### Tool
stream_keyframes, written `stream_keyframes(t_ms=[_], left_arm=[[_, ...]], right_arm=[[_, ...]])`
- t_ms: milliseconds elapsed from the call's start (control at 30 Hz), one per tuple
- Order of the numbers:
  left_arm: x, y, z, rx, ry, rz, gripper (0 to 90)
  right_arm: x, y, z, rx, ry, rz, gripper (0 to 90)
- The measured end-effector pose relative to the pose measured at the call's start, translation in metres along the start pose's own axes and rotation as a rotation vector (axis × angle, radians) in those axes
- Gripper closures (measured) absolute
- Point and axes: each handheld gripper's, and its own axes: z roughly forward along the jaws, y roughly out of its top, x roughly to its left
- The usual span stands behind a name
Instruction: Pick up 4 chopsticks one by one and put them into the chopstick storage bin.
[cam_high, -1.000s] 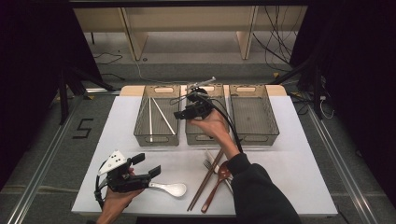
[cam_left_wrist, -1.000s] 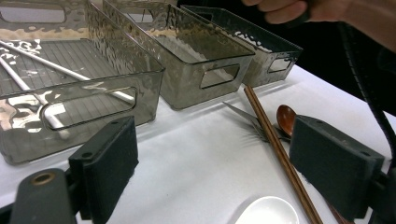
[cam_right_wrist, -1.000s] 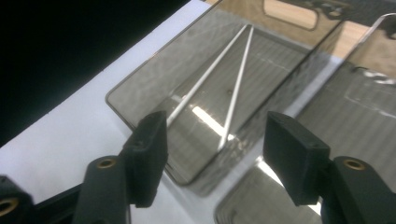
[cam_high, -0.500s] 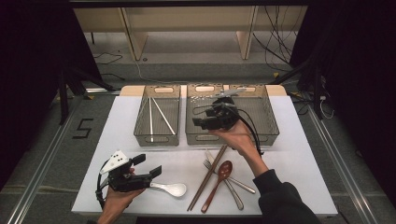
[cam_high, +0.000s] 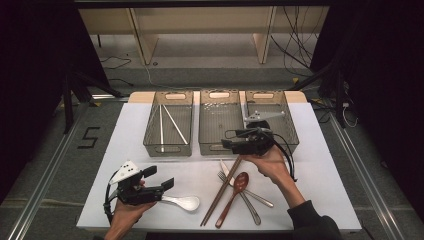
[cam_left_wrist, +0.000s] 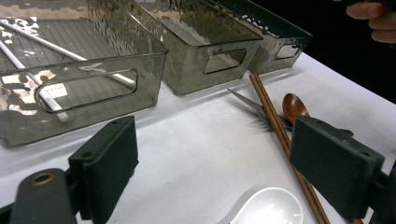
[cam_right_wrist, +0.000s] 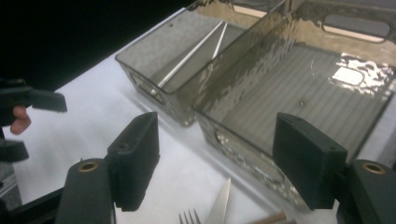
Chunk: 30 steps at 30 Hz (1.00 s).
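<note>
My left gripper (cam_high: 161, 178) rests low at the near left of the white table, open. Its jaws (cam_left_wrist: 219, 154) stand wide, and the bowl of a white ceramic spoon (cam_high: 183, 202) lies on the table just below and ahead of them (cam_left_wrist: 268, 207). My right gripper (cam_high: 227, 141) hovers at the front rim of the middle bin (cam_high: 218, 146), pointing left. It is open with nothing between the jaws (cam_right_wrist: 224, 158), which have just been opening wider. Brown chopsticks (cam_high: 220, 192), a wooden spoon (cam_high: 236, 189), a fork (cam_high: 241, 199) and a knife (cam_high: 257, 197) lie below it.
Three smoky clear bins stand in a row at the back. The left bin (cam_high: 168, 147) holds two white chopsticks (cam_high: 174, 124). The right bin (cam_high: 290, 131) sits behind my right hand. Bare white tabletop (cam_high: 165, 162) stretches between the two grippers.
My right hand has moved right and toward the near side, from over the middle bin to its front rim. The left hand has stayed put.
</note>
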Motion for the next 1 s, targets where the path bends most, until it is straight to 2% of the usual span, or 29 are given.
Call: stream_keyframes(t_ms=[133,333,500,600,833,1000], left_arm=[[-0.001,0.001,0.003,0.019,-0.003,-0.005,14.8],[-0.005,0.003,0.011,0.090,0.003,0.002,14.9],[-0.011,0.007,0.019,0.133,-0.003,0.006,15.2],[-0.014,0.009,0.025,0.170,-0.005,0.018,15.3],[-0.021,0.015,0.039,0.245,0.005,0.017,15.8],[-0.029,0.021,0.054,0.323,0.007,0.028,15.9]], right_arm=[[-0.003,-0.015,-0.010,0.003,-0.012,0.008,31.9],[-0.011,-0.039,-0.025,0.006,-0.035,0.042,31.7],[-0.015,-0.057,-0.038,-0.024,-0.055,0.056,31.8],[-0.014,-0.067,-0.044,-0.048,-0.055,0.063,31.8],[-0.010,-0.087,-0.050,-0.064,-0.072,0.052,31.8],[-0.008,-0.098,-0.054,-0.071,-0.079,0.065,31.7]])
